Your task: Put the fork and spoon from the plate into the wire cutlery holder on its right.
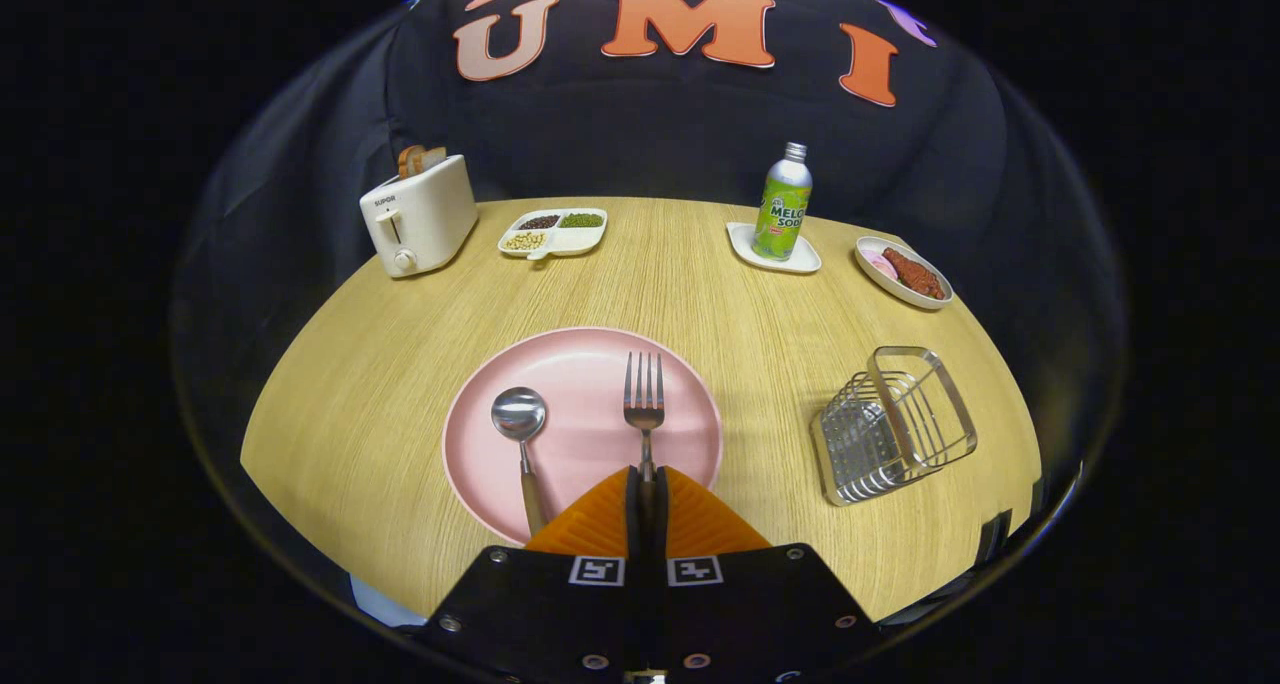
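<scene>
Gripper: the hand-held gripper (pixel 646 476) was pinched tight on the handle of the steel fork (pixel 644 401); both fingers pressed it
Fork: tines pointed straight ahead of the fingers, over the round pink plate (pixel 590 364)
Spoon: the wooden-handled steel spoon (pixel 521 429) lay on the plate, just left of the fingers
Holder: the square wire cutlery holder (pixel 893 425) stood off to the right on the light wooden table (pixel 380 364); apart from the plate

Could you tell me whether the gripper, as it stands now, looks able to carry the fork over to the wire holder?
Probably yes. The gripper looks shut on the fork handle over the plate, and the table between plate and wire holder is bare; the holder's top is open.
</scene>
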A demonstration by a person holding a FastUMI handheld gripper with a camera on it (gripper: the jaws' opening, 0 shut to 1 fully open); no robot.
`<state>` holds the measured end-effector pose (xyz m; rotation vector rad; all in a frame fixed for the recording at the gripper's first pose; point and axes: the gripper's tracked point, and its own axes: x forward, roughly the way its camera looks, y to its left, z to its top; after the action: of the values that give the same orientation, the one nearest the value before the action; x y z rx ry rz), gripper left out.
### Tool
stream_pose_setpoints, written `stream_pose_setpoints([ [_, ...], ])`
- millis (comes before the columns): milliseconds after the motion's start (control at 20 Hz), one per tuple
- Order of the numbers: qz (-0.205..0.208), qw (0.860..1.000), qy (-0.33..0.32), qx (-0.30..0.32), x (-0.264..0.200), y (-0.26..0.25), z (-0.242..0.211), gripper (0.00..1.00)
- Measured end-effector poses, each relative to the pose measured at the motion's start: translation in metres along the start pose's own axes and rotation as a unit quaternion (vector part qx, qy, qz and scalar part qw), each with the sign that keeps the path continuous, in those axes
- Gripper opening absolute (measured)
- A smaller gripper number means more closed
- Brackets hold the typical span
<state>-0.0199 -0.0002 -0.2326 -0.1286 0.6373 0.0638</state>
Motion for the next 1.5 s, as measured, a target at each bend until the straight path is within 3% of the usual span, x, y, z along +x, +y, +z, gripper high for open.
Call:
stream_pose_setpoints([
  [750, -0.037, 0.993, 0.099, -0.061, -0.081, -0.132, 0.034, 0.01],
  [1100, -0.031, 0.974, 0.214, -0.066, -0.076, -0.161, 0.005, 0.02],
  [1500, -0.021, 0.956, 0.273, -0.101, -0.051, -0.162, 0.019, 0.03],
])
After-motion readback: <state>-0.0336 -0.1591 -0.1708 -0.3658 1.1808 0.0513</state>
